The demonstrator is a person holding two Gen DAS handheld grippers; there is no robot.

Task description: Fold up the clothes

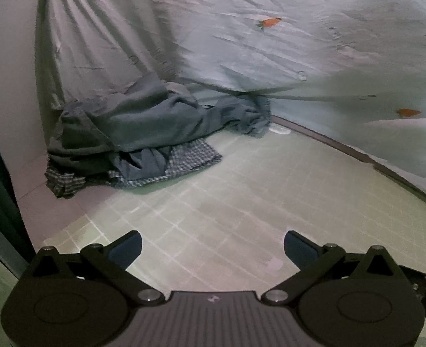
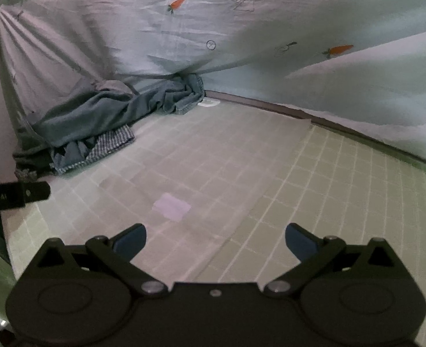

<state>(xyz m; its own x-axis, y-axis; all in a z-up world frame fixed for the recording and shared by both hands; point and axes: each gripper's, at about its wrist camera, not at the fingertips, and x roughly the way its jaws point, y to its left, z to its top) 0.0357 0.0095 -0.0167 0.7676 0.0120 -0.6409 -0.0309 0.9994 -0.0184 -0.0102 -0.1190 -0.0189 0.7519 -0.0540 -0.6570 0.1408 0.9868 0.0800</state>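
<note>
A heap of crumpled clothes lies at the far left of the gridded mat [image 1: 213,202]: a grey-blue garment [image 1: 143,121] on top, a checked cloth [image 1: 189,159] beneath it. In the right wrist view the same grey-blue garment [image 2: 103,112] and checked cloth [image 2: 111,141] sit against the hanging sheet. My left gripper [image 1: 213,248] is open above the mat, well short of the heap, with nothing between its blue pads. My right gripper [image 2: 216,241] is also open and holds nothing, over the gridded mat [image 2: 328,188].
A pale sheet printed with carrots [image 1: 242,43] hangs behind the mat as a backdrop; the same sheet [image 2: 184,29] fills the right wrist view's upper half. A thin translucent sheet [image 2: 213,159] lies flat on the mat. Part of the other gripper [image 2: 16,193] shows at the left edge.
</note>
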